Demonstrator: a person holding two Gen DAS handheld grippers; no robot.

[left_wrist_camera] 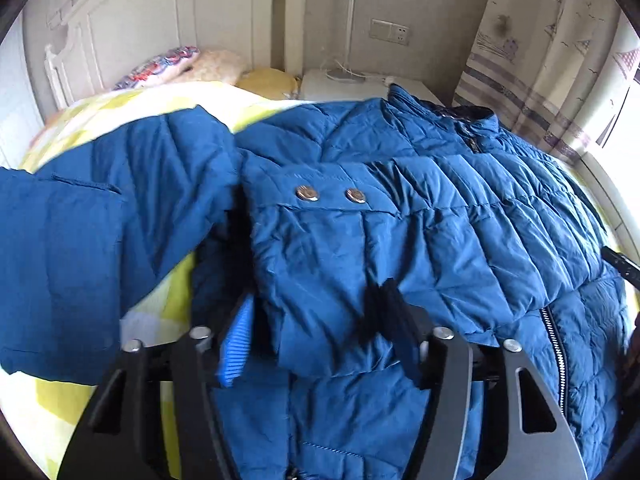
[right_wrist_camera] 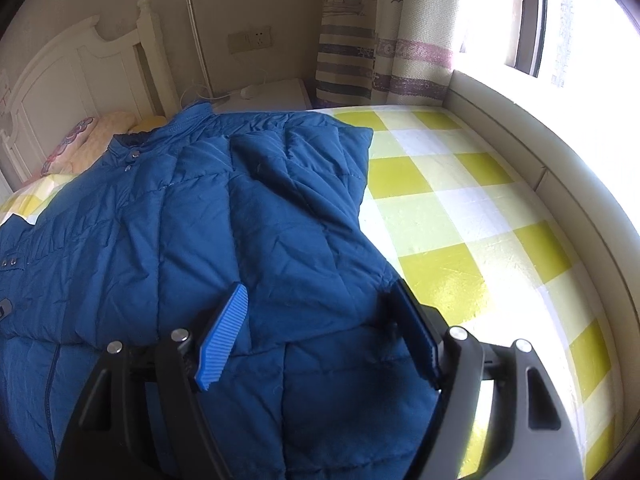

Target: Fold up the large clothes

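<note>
Blue puffer jacket (left_wrist_camera: 420, 208) is lying spread across the bed's yellow-checked sheet (right_wrist_camera: 480, 216), collar toward the headboard (right_wrist_camera: 60, 80). Only the left wrist view is showing the left gripper (left_wrist_camera: 316, 336) gaping around a snap-buttoned sleeve cuff (left_wrist_camera: 320, 248), grip unclear. Only the right view is showing the right gripper (right_wrist_camera: 320, 332) hovering wide open over the jacket's edge nearest the window-side edge of the bed.

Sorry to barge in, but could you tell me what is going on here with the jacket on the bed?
A person with a handheld gripper in each hand is folding a blue puffer jacket spread on a yellow-checked bedsheet. The left gripper has a sleeve cuff between its fingers, brought across the jacket's front. The right gripper is open over the other sleeve, which already lies folded across the body.
</note>
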